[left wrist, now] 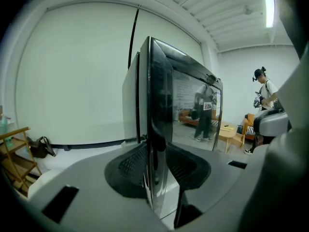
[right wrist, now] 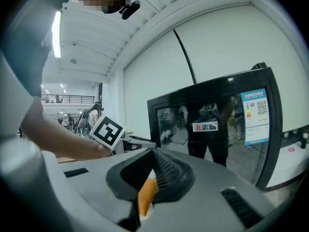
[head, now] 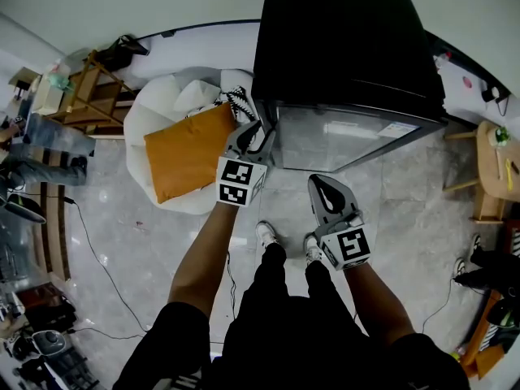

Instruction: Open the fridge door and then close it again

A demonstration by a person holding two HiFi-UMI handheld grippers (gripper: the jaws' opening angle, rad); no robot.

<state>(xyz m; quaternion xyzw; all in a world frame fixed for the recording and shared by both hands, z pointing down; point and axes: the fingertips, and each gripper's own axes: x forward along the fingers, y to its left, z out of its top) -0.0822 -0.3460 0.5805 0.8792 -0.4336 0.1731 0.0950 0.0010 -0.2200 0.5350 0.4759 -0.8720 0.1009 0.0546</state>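
A small black fridge (head: 341, 47) stands on the floor with its glass door (head: 349, 136) closed, facing me. My left gripper (head: 262, 132) is at the door's left edge. In the left gripper view the door's edge (left wrist: 157, 129) stands upright between the two pads, and the left gripper (left wrist: 155, 166) looks closed on it from both sides. My right gripper (head: 323, 187) hangs lower, in front of the door and apart from it. In the right gripper view the fridge (right wrist: 217, 124) lies ahead, and the right gripper (right wrist: 154, 153) has its tips together with nothing held.
A white beanbag with an orange cushion (head: 188, 149) sits just left of the fridge. A wooden shelf (head: 93, 96) stands at far left and a wooden table (head: 496, 169) at right. Cables run across the floor. Another person (left wrist: 264, 95) stands to the right.
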